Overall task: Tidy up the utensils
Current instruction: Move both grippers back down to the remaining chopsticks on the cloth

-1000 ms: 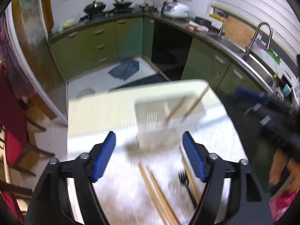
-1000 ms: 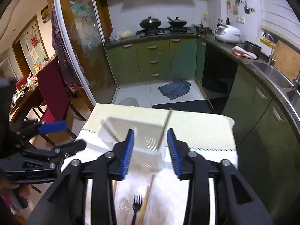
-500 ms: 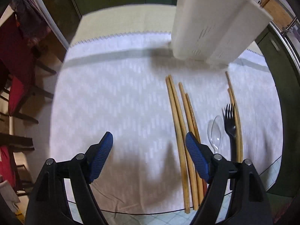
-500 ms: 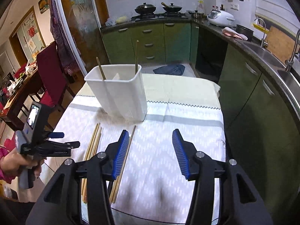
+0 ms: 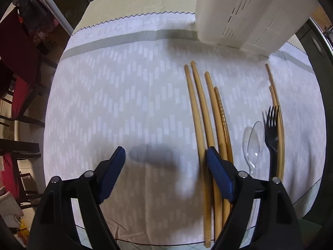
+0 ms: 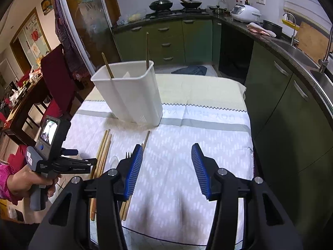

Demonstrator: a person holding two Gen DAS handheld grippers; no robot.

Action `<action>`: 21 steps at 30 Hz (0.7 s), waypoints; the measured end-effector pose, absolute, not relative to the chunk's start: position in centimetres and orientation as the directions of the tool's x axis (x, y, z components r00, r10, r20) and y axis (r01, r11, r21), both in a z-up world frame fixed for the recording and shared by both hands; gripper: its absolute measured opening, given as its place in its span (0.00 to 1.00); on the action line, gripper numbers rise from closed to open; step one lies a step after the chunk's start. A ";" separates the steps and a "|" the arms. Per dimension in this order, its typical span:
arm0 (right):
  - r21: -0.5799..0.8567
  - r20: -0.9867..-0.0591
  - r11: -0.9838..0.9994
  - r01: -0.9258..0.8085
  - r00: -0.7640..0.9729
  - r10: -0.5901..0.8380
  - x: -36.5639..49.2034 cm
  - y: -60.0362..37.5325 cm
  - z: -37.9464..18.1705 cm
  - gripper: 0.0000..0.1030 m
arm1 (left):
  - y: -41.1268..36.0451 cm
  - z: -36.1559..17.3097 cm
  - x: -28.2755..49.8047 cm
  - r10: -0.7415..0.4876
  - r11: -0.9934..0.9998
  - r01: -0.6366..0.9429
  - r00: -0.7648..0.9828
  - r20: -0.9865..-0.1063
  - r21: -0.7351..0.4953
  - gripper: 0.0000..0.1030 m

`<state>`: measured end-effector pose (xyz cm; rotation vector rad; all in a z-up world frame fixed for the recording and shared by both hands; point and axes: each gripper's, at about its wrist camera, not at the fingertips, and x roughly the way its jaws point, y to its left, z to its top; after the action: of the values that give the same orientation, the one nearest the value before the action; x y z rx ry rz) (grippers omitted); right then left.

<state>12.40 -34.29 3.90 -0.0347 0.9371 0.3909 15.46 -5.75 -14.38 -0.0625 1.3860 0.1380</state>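
My left gripper (image 5: 165, 162) hangs wide and empty over the cloth (image 5: 124, 104); its right finger (image 5: 218, 177) overlaps the chopsticks (image 5: 208, 125), which run lengthwise away toward the bin (image 5: 249, 10). My right gripper (image 6: 166, 166) is half open, empty, farther off. Green kitchen cabinets (image 6: 166, 39) lie beyond.

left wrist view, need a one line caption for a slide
Open left gripper above a tablecloth, beside wooden chopsticks, clear spoon, black fork and white holder.

Black-framed tongs (image 6: 166, 166) with ribbed blue pads (image 6: 134, 170), silver screws, a grey handle and a pink patterned sleeve (image 6: 5, 182).
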 end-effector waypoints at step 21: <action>0.091 -0.958 0.913 -0.399 0.217 0.190 17.2 -25.1 -8.3 0.44 | 0.1 -15.6 15.3 0.047 0.985 -0.167 0.082 -0.996 0.033 0.70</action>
<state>17.22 -25.10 -8.29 -0.1896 1.2910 0.4112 15.29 0.10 -15.62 -0.0981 1.4806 0.1602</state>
